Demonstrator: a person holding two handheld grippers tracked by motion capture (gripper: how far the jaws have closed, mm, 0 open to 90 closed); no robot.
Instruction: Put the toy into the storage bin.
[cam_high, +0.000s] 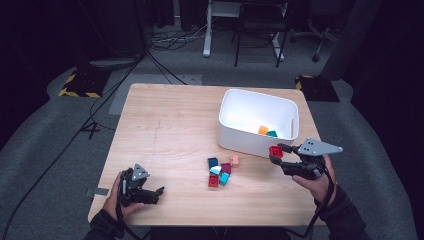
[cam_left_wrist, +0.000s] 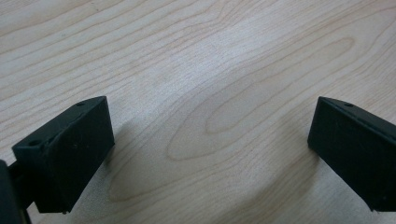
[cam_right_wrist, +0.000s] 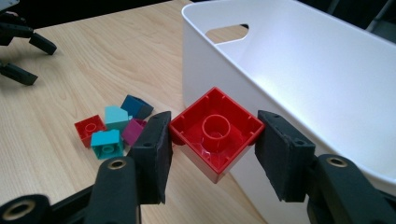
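Gripping the red brick (cam_right_wrist: 215, 133) between both jaws, our right gripper (cam_high: 281, 156) holds it in the air just outside the near wall of the white bin (cam_high: 235, 139); we pinch it by two opposite corners, hollow underside toward the camera, so it sits diagonally and should drop free once the jaws part; we judge the bin to be its goal, since an orange brick (cam_high: 263, 130) and a teal brick (cam_high: 272, 134) already lie inside; the loose bricks (cam_high: 220, 171) wait clustered on the table (cam_high: 165, 125) near the bin, within short reach; our left gripper (cam_high: 150, 192) rests low at the near left edge, jaws spread wide over bare wood, out of the way.
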